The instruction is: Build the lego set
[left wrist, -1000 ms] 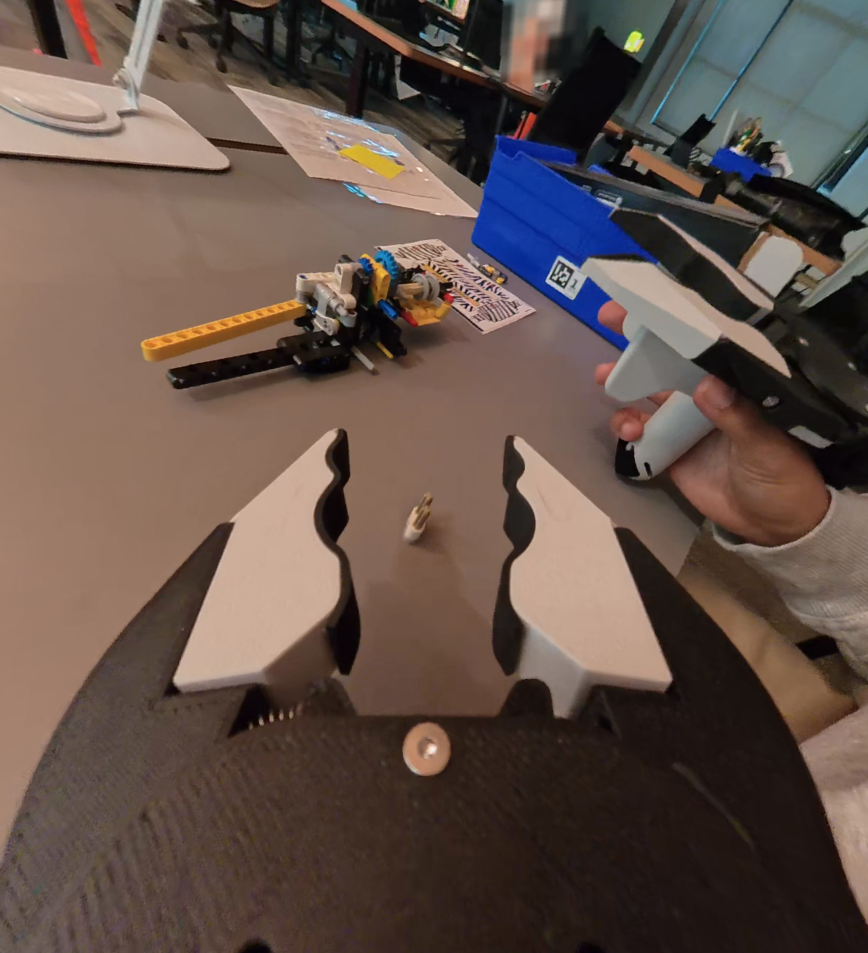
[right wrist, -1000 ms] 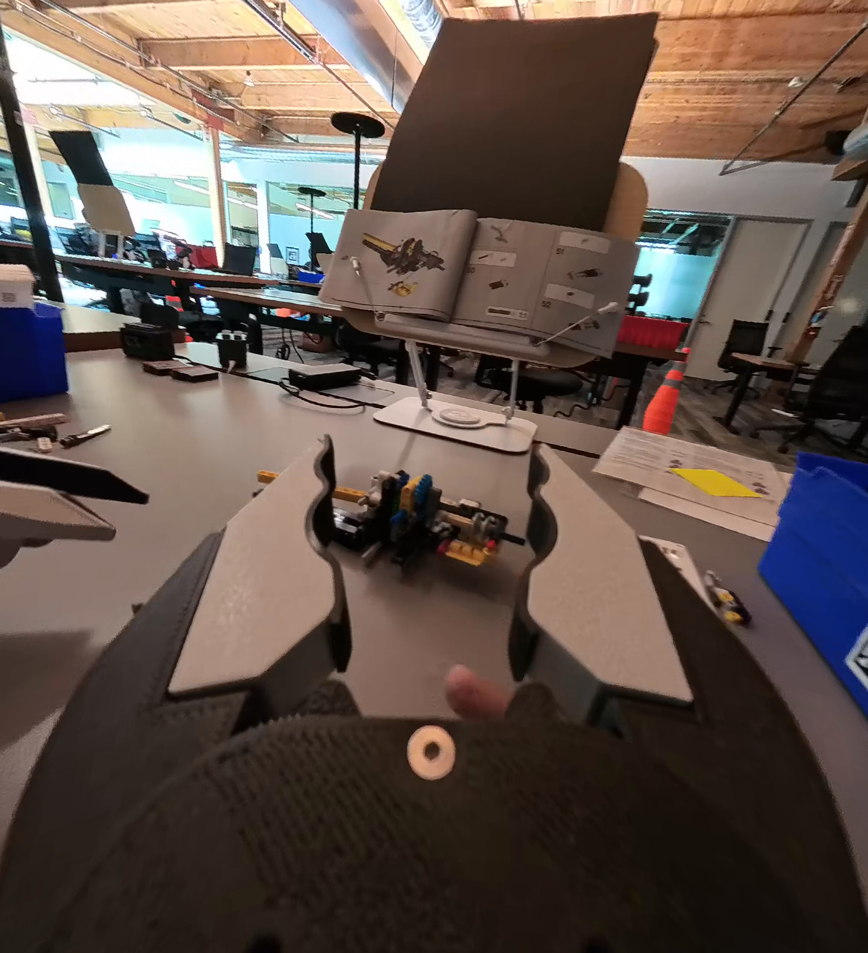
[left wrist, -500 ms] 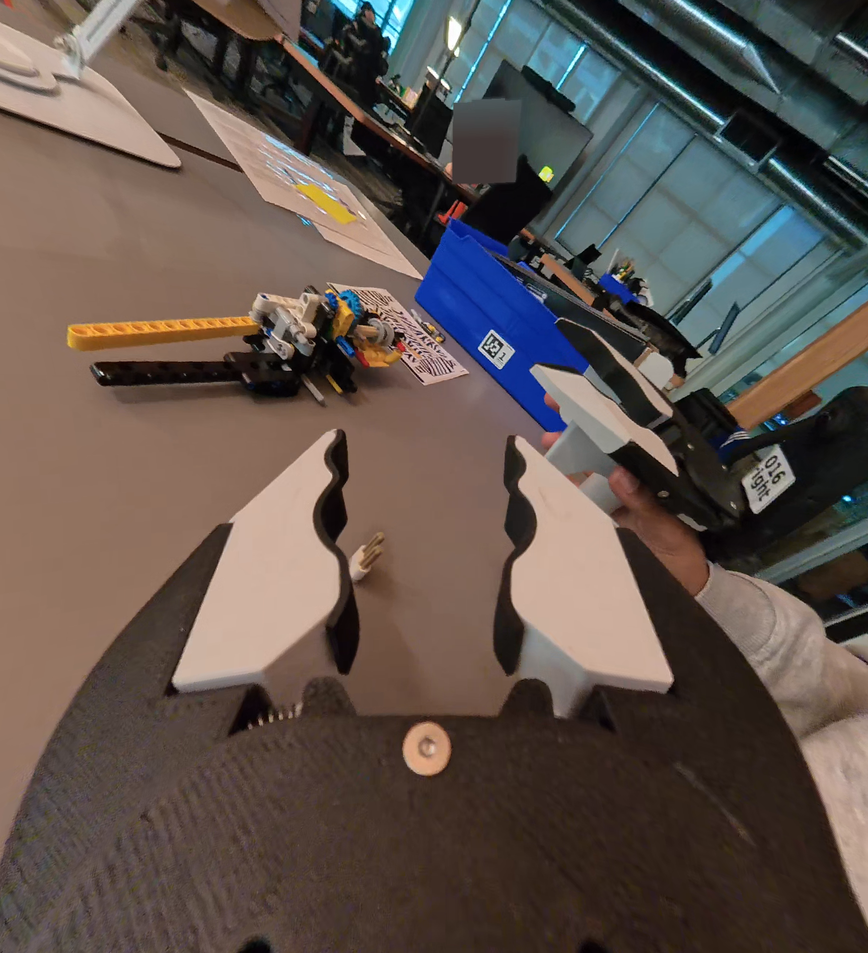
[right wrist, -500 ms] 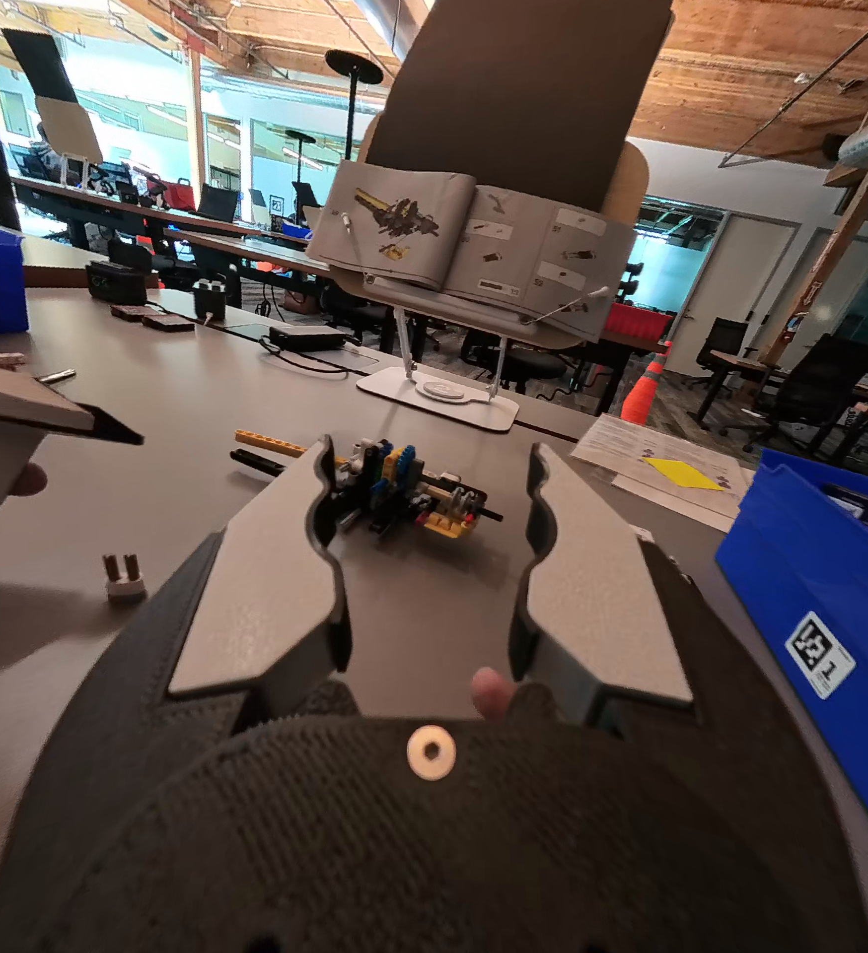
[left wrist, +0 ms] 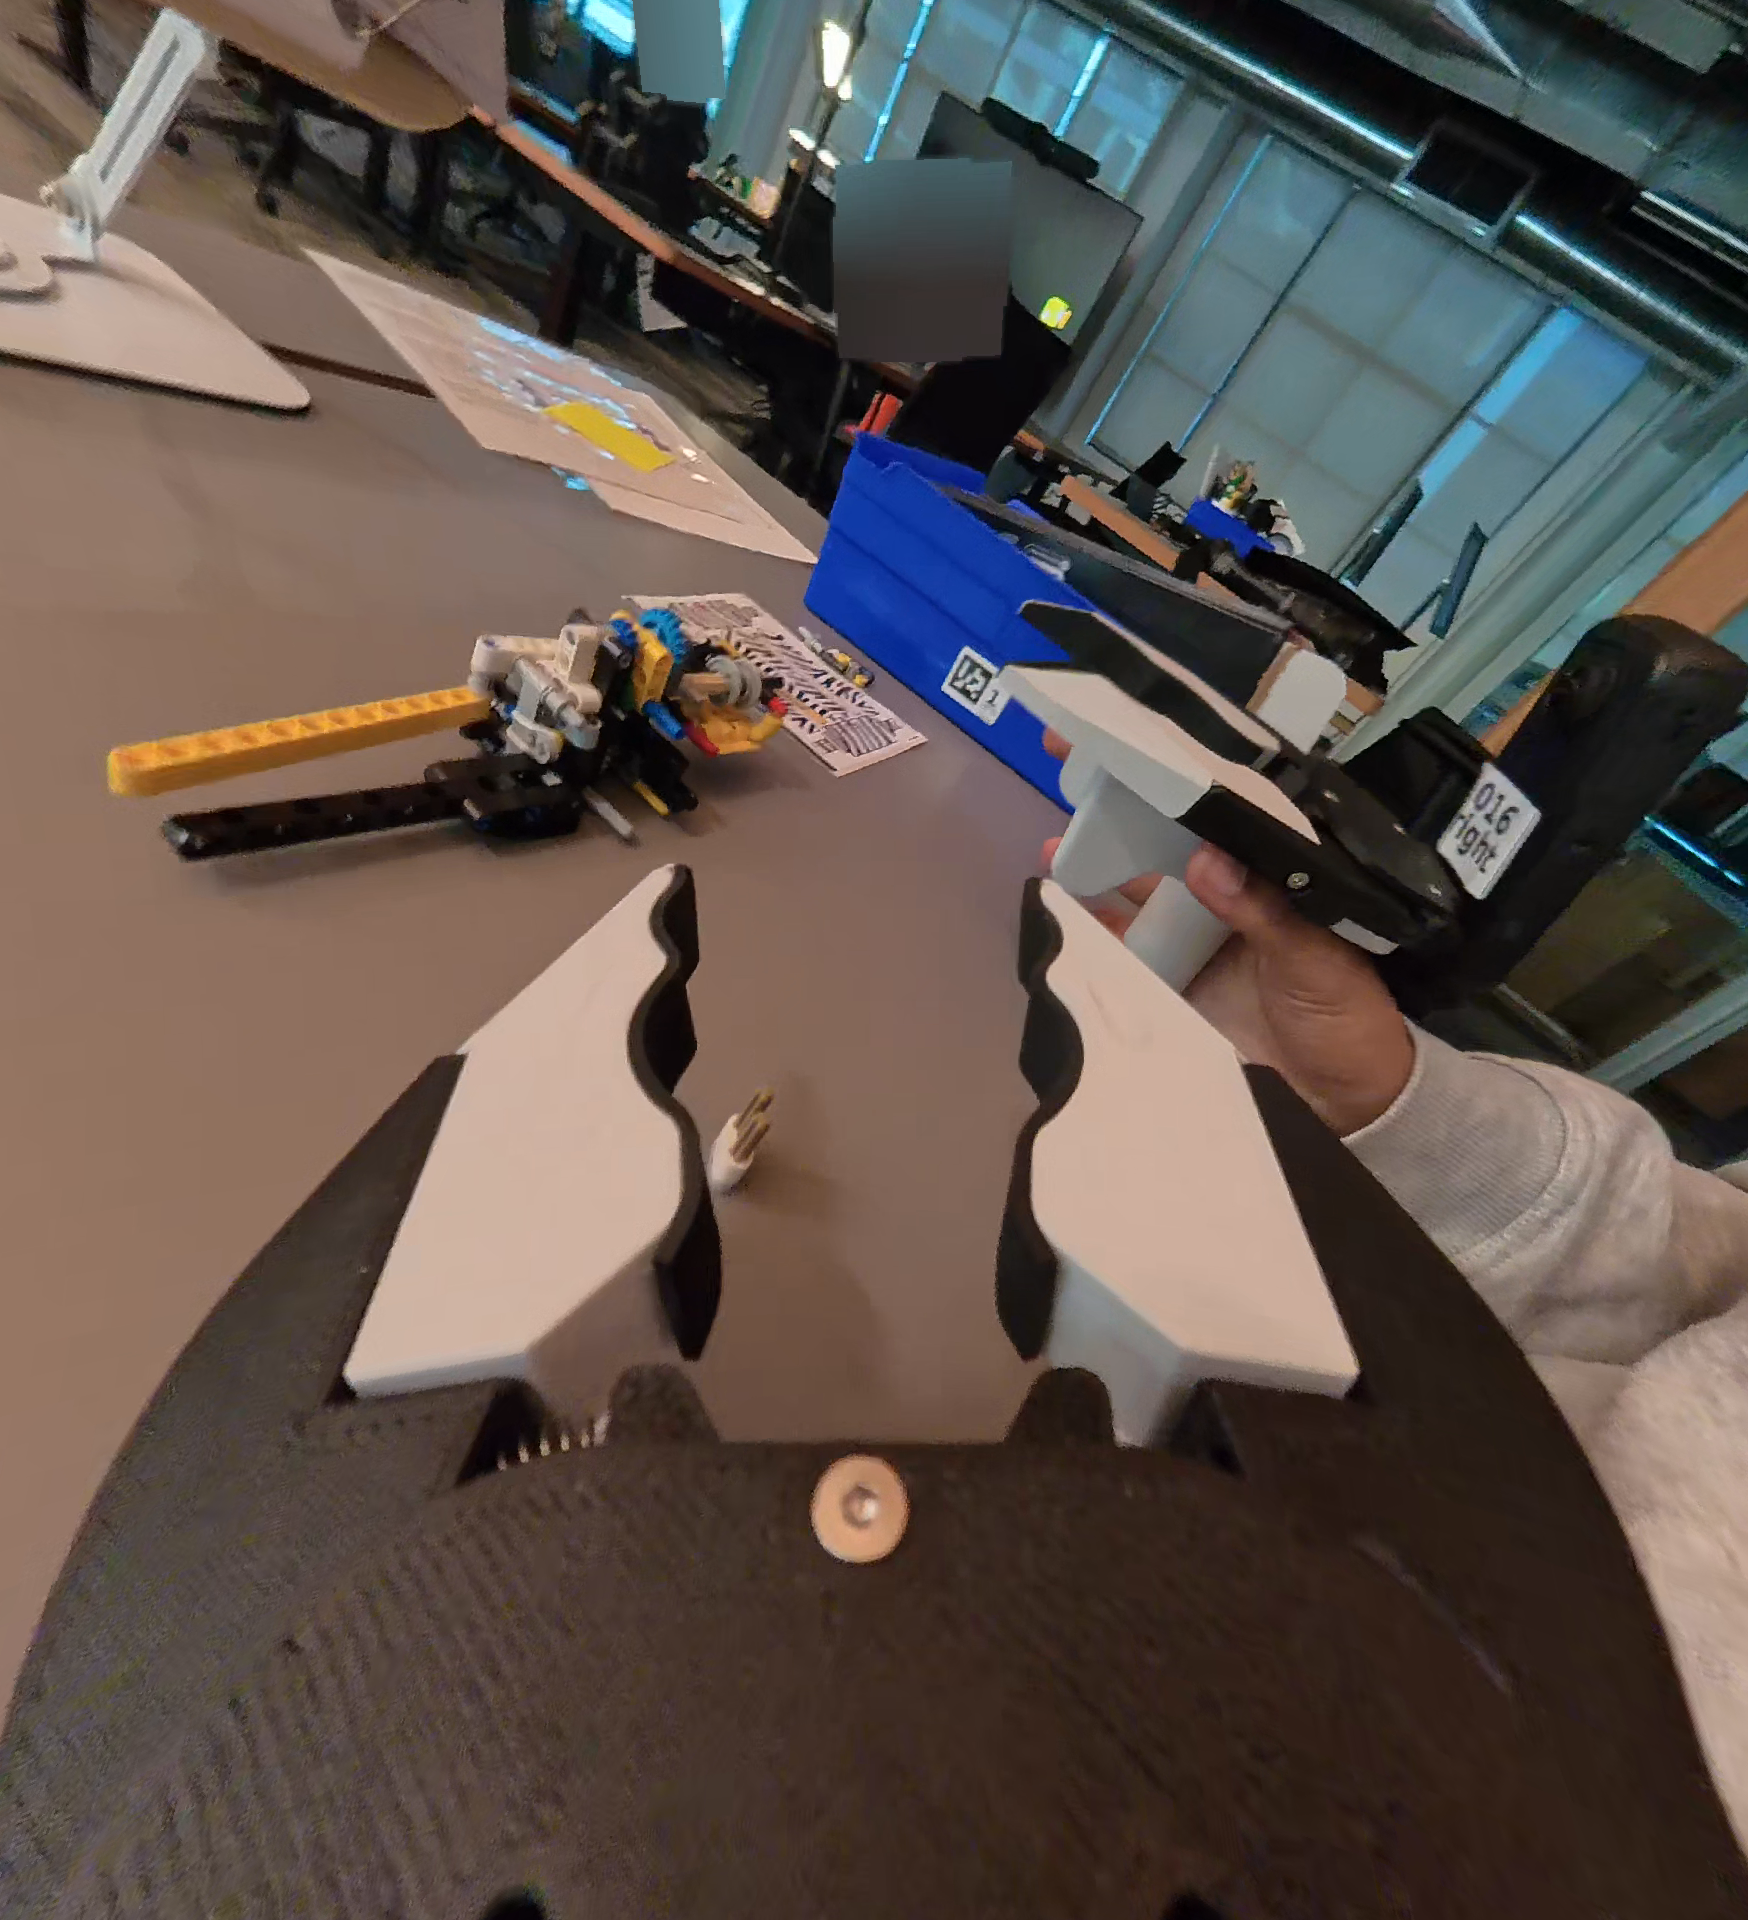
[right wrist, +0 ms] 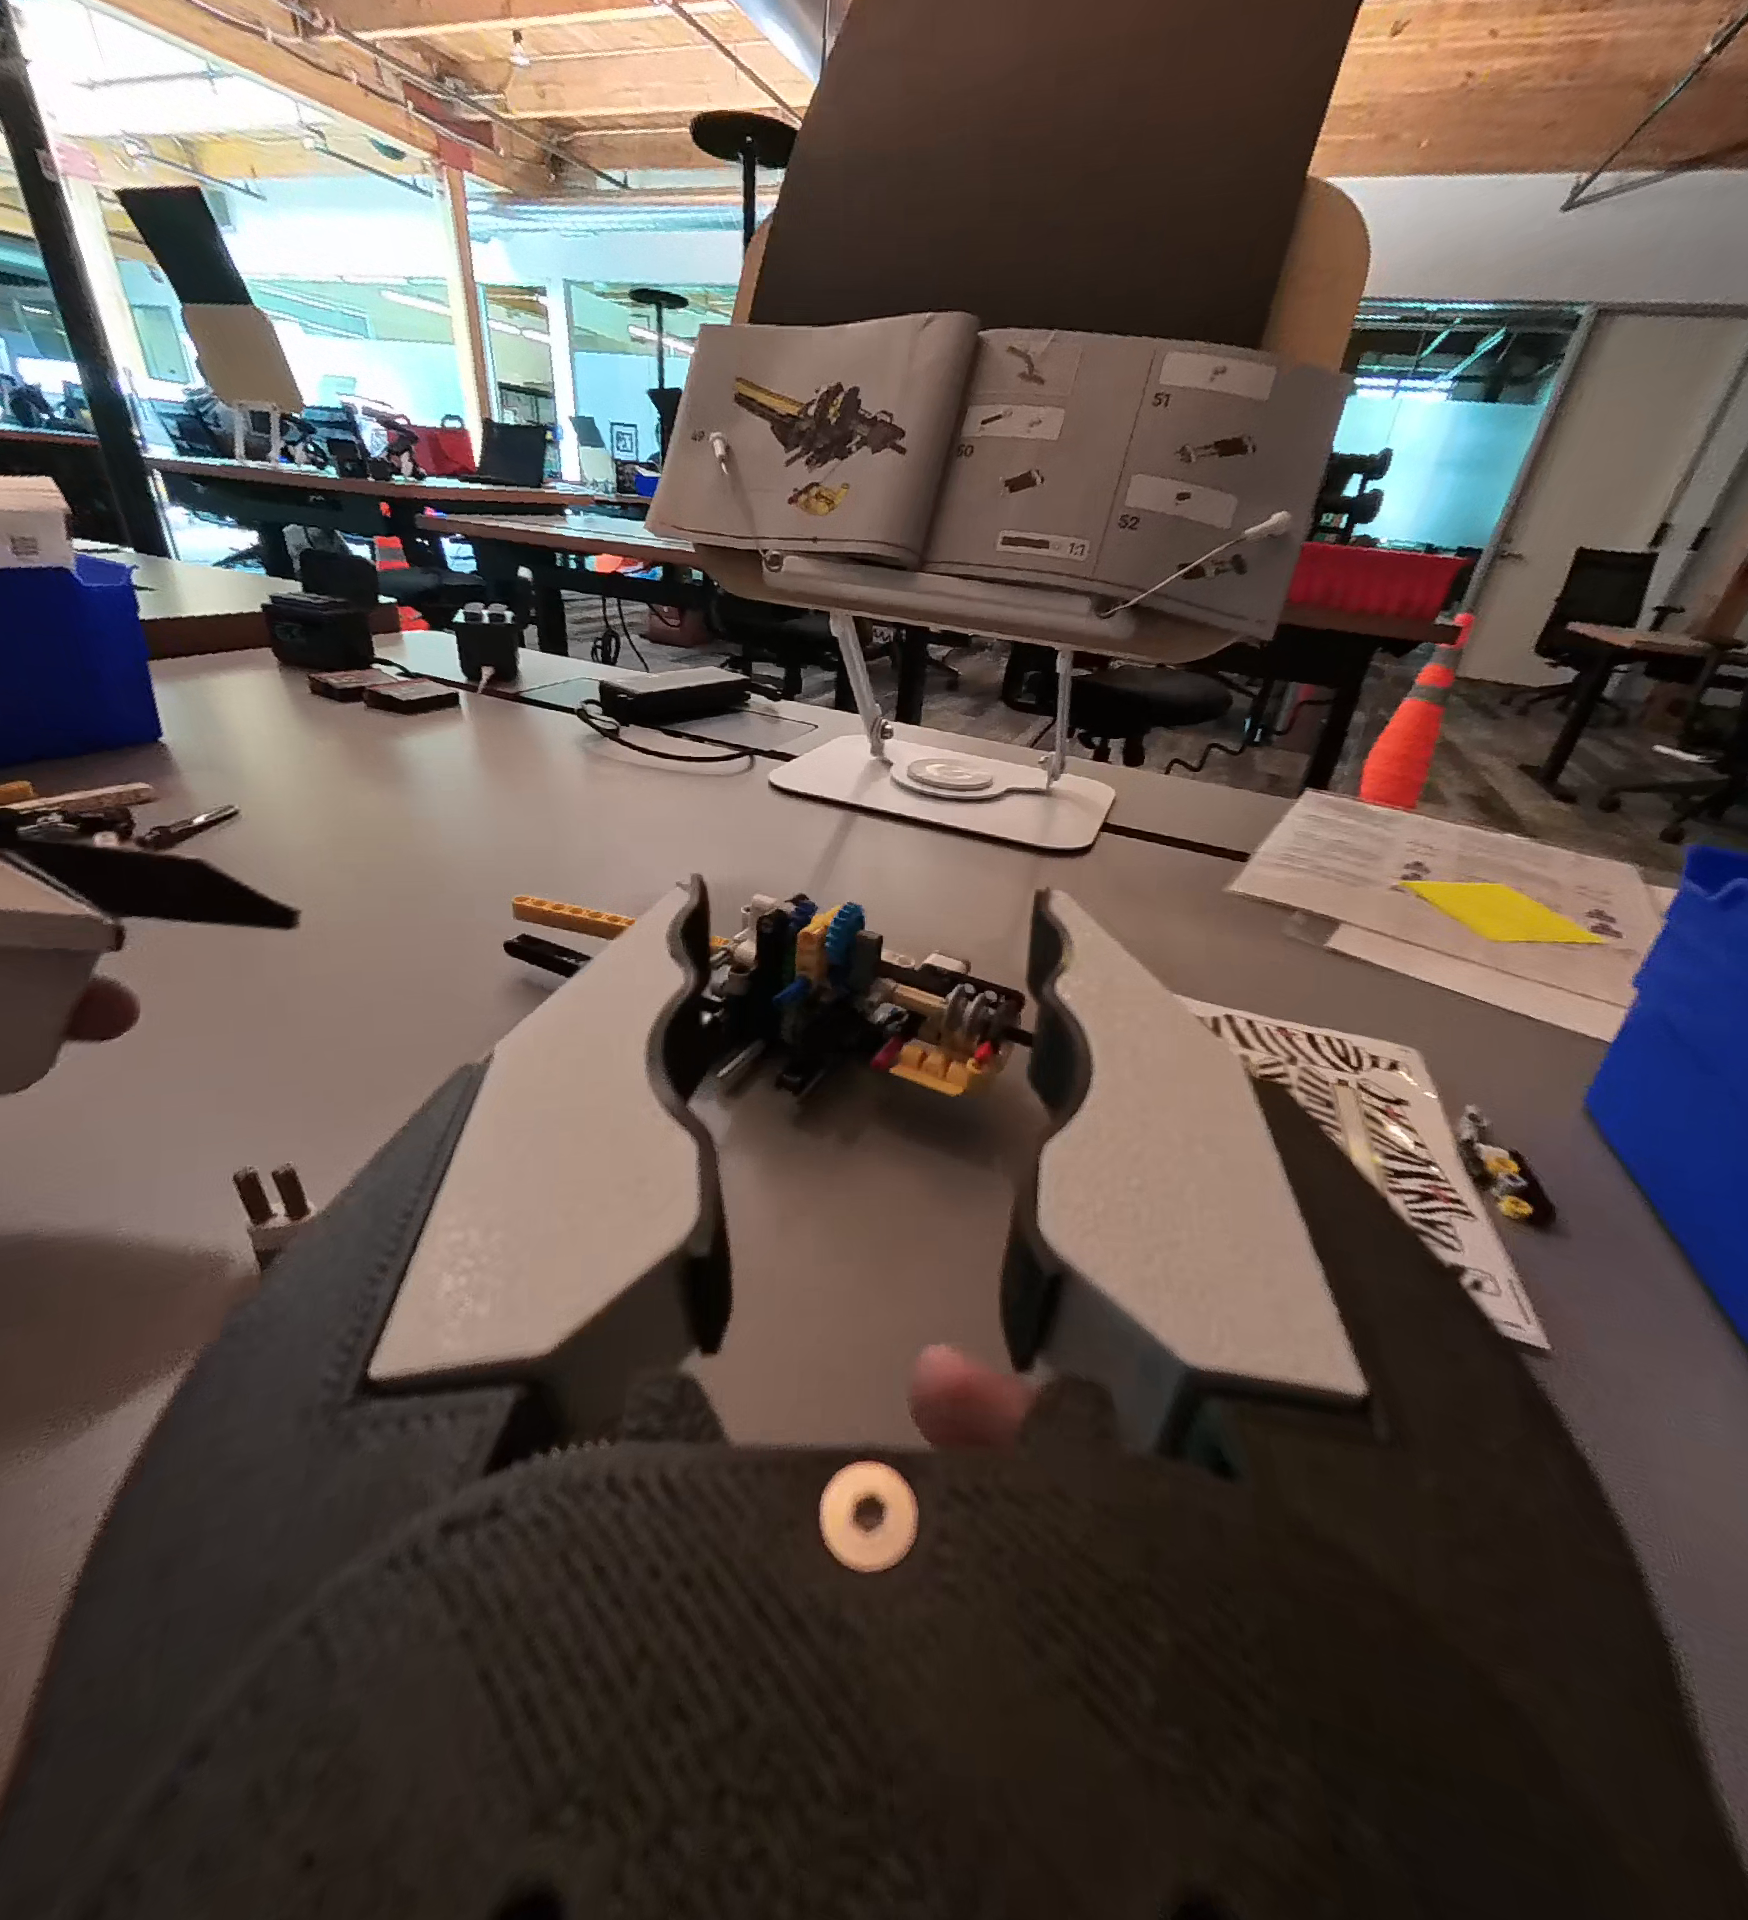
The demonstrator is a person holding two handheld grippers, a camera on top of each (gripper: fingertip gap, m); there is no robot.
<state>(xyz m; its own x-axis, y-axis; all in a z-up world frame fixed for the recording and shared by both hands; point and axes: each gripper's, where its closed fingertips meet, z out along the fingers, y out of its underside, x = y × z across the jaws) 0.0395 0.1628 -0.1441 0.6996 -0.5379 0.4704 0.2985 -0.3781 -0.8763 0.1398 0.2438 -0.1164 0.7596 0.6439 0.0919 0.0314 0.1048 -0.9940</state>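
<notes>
The partly built lego model (left wrist: 579,717) lies on the grey table, with a long yellow beam (left wrist: 298,736) and a black beam (left wrist: 350,816) pointing left. In the right wrist view the model (right wrist: 849,987) lies just beyond my open, empty right gripper (right wrist: 865,914). A small white piece with two tan pins (left wrist: 740,1138) stands on the table between the fingers of my open, empty left gripper (left wrist: 854,894), close to the left finger. It shows at the lower left of the right wrist view (right wrist: 272,1210). The right gripper (left wrist: 1140,717) shows to the right in the left wrist view.
An open instruction booklet (right wrist: 984,457) rests on a stand (right wrist: 943,790) behind the model. A blue bin (left wrist: 922,613) is at the right, with a striped sticker sheet (left wrist: 808,696) and small pieces (right wrist: 1504,1174) beside it. Papers with a yellow note (right wrist: 1493,909) lie behind. Loose parts (right wrist: 49,810) lie far left.
My left gripper has drawn back and turned, so the small pin piece now sits deeper between its fingers. My right gripper has moved closer to the model.
</notes>
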